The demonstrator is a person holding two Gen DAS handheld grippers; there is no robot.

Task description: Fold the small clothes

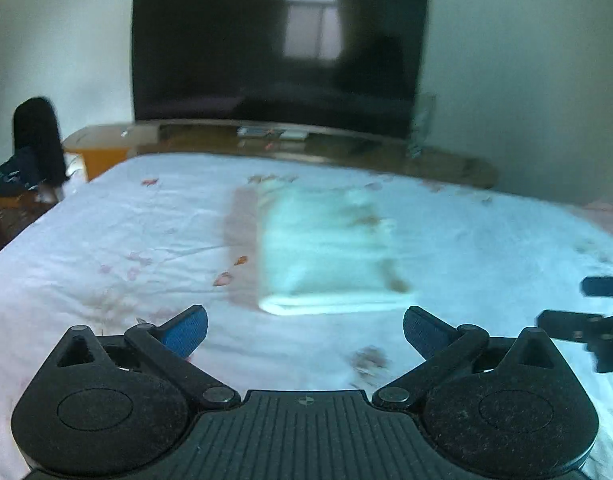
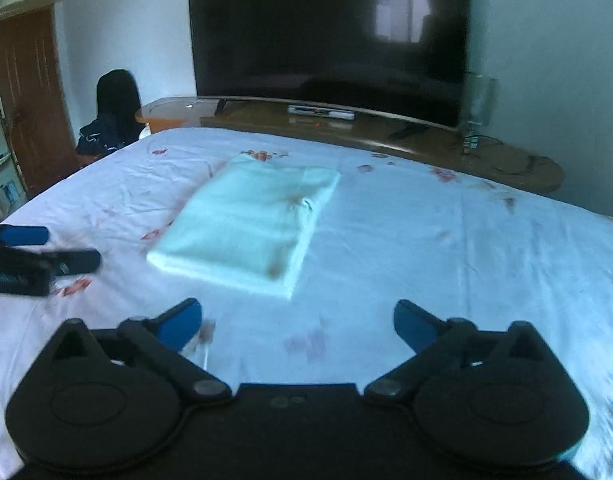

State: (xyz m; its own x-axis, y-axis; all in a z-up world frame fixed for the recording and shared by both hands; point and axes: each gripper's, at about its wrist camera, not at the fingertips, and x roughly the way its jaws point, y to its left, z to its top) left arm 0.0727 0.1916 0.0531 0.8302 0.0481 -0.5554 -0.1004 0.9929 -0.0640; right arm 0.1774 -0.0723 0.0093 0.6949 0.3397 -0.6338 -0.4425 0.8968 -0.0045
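A pale green garment (image 1: pixel 326 248) lies folded into a flat rectangle on the white flowered bedsheet (image 1: pixel 106 240); it also shows in the right wrist view (image 2: pixel 246 220). My left gripper (image 1: pixel 304 334) is open and empty, just short of the garment's near edge. My right gripper (image 2: pixel 298 326) is open and empty, a little back from the garment's near right corner. The left gripper's fingers (image 2: pixel 46 248) show at the left edge of the right wrist view. The right gripper's fingers (image 1: pixel 586 308) show at the right edge of the left wrist view.
A large dark TV (image 2: pixel 330 36) stands on a low wooden cabinet (image 2: pixel 386 140) beyond the bed's far edge. A black chair with dark clothes (image 2: pixel 114 112) stands at the far left. A brown door (image 2: pixel 30 100) is on the left wall.
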